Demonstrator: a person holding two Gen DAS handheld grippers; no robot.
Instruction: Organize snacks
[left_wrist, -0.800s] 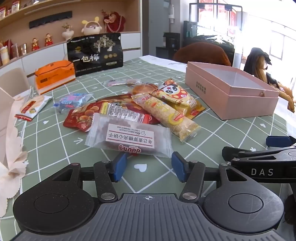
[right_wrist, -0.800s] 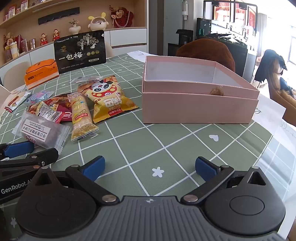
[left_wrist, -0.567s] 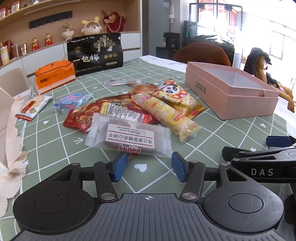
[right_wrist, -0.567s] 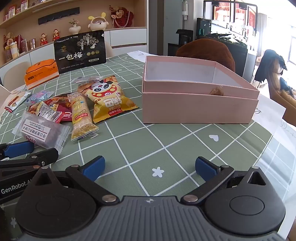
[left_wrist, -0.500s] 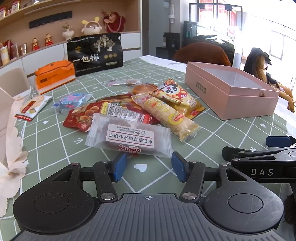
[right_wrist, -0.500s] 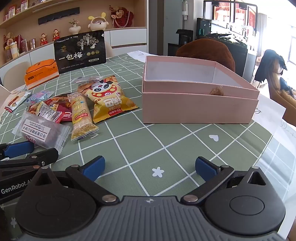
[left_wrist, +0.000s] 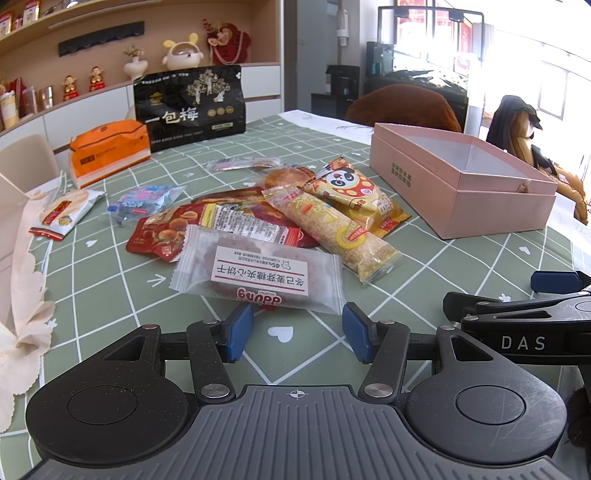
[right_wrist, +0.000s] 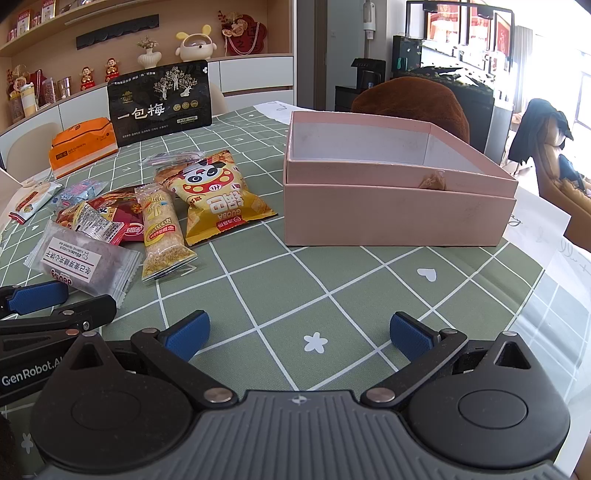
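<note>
Several snack packets lie in a pile on the green checked tablecloth. Nearest is a frosted cookie packet, then a long rice-bar packet, a yellow panda bag and a red packet. An open pink box stands to the right, with nothing visible inside. My left gripper is open just short of the cookie packet. My right gripper is open wide over bare cloth in front of the box.
A black standing pouch and an orange pack sit at the table's far side. Small packets lie at the left by a pale paper piece. Brown chairs stand behind the box.
</note>
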